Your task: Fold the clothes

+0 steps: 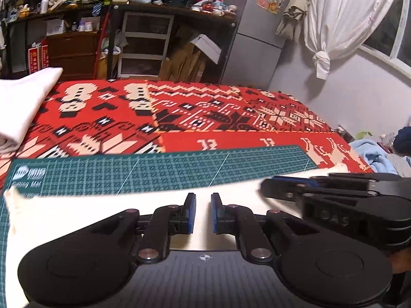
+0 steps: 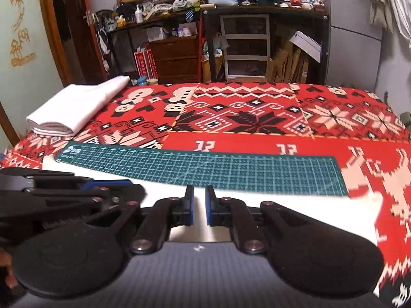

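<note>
A white garment (image 1: 108,205) lies flat on the green cutting mat (image 1: 154,169) along the lower frame. The left gripper (image 1: 203,211) and right gripper (image 2: 199,209) hover over it, fingers narrowly parted, holding nothing. A fold seems about to start; next, pinch an edge. A folded white stack (image 2: 74,107) sits upper left.

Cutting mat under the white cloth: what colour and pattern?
The cutting mat is dark green with a fine pale grid, clearest in the right wrist view.
</note>
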Action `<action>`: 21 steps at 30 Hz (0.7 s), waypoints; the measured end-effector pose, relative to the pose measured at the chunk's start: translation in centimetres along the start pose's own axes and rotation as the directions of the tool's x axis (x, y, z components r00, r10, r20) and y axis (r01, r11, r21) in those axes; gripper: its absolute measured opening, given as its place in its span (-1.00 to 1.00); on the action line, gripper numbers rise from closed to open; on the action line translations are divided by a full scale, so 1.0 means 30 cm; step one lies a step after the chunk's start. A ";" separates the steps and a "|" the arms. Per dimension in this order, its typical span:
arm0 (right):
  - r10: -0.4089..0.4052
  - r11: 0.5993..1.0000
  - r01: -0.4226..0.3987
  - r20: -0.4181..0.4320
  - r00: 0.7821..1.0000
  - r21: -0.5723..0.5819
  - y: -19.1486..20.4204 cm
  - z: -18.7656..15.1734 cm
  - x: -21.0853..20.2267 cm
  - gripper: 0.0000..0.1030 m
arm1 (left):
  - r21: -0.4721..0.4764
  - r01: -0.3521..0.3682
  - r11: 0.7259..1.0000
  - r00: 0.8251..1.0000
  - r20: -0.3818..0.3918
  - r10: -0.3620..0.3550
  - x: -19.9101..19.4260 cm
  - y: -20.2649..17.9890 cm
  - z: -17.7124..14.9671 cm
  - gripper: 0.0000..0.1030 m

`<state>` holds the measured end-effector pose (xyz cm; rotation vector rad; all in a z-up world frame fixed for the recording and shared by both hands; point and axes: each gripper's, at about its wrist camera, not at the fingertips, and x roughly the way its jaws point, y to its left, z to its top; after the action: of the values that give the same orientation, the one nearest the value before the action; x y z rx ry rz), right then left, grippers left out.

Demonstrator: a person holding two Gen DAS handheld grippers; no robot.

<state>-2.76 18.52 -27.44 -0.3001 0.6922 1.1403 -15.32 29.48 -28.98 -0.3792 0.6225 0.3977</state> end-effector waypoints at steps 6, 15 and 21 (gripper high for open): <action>-0.039 0.999 0.039 -0.014 0.999 0.017 -0.003 0.000 0.053 -0.89 | -0.037 -0.006 0.999 1.000 -0.002 0.006 0.039 0.022 0.011 -0.80; -0.182 0.954 0.179 -0.011 0.983 0.239 -0.218 -0.027 -0.022 -0.89 | -0.175 -0.080 0.981 0.996 0.016 0.084 -0.043 0.187 -0.002 -0.80; -0.224 0.867 0.198 0.002 0.975 0.457 -0.412 -0.061 -0.083 -1.00 | -0.321 -0.124 0.939 0.989 0.032 0.142 -0.111 0.340 -0.014 -0.84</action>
<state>7.19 10.67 -28.73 0.0564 0.8342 0.7447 -22.76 37.24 -29.47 -0.6351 0.5317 0.6408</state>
